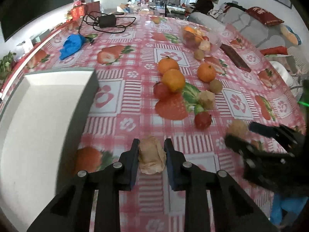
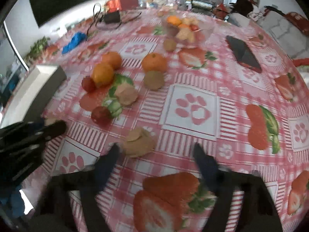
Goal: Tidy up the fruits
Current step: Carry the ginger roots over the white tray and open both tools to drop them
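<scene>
My left gripper [image 1: 151, 148] is shut on a tan papery husk fruit [image 1: 151, 157], held just above the tablecloth beside the white tray [image 1: 38, 116]. My right gripper [image 2: 155, 150] is open, its jaws wide, with another tan husk fruit [image 2: 139, 142] lying just ahead between the tips; it also shows in the left wrist view [image 1: 249, 133]. Loose fruit lies mid-table: three oranges [image 1: 173, 79], red tomatoes [image 1: 202, 120], brown round fruits [image 1: 216, 86] and a further husk fruit [image 1: 207, 99].
A clear bowl [image 1: 212, 40] with mixed fruit stands at the back. A dark flat case [image 1: 235, 57] lies right of it. A blue cloth [image 1: 71, 45] and a black adapter with cable [image 1: 107, 20] lie at the far left.
</scene>
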The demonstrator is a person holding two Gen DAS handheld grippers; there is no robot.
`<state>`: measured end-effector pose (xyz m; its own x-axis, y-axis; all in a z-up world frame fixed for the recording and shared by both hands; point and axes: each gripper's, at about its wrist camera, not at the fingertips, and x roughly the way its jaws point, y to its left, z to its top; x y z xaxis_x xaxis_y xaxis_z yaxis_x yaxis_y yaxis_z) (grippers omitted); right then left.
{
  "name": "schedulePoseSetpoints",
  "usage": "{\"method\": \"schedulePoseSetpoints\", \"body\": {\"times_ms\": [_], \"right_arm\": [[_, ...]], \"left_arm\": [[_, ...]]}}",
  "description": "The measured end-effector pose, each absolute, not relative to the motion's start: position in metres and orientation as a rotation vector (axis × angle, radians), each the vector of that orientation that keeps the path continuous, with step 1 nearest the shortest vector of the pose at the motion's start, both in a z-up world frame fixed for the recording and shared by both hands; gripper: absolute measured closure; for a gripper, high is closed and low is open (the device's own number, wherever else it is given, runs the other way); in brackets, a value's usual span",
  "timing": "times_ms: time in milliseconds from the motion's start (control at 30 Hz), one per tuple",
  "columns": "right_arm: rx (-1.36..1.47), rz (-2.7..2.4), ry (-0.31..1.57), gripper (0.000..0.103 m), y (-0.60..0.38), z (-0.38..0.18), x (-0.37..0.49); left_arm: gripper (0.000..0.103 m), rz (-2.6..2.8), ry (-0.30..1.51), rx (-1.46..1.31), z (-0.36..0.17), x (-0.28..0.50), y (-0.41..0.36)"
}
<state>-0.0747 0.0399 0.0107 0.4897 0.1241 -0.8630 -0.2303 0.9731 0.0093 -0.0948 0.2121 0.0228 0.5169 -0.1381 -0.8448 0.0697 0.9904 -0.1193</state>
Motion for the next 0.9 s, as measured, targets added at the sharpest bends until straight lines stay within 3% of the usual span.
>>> {"method": "schedulePoseSetpoints", "body": {"times_ms": [100, 367, 600, 767, 900], "right_arm": [[-0.126, 0.21, 1.031, 0.076, 0.045, 0.017, -0.077], [-0.002, 0.278, 1.016, 0.076, 0.045, 0.08, -0.082], [-0.011, 0.426, 0.955, 0.076, 0.102, 0.144, -0.097], [-0.042, 0.539, 0.957, 0.076, 0.165, 0.157, -0.1], [-0.074, 0.604, 0.998, 0.076, 0.219, 0.136, -0.097]], "left_arm": [[0.075, -0.15, 1.016, -0.109, 0.033, -0.106, 0.221], [0.075, -0.201, 0.927, -0.106, 0.1, -0.128, 0.258], [0.075, -0.123, 0.838, -0.062, 0.15, -0.149, 0.328], [0.075, -0.044, 0.812, -0.074, 0.159, -0.161, 0.379], [0.075, 0.02, 0.843, -0.1, 0.137, -0.166, 0.41]]}}
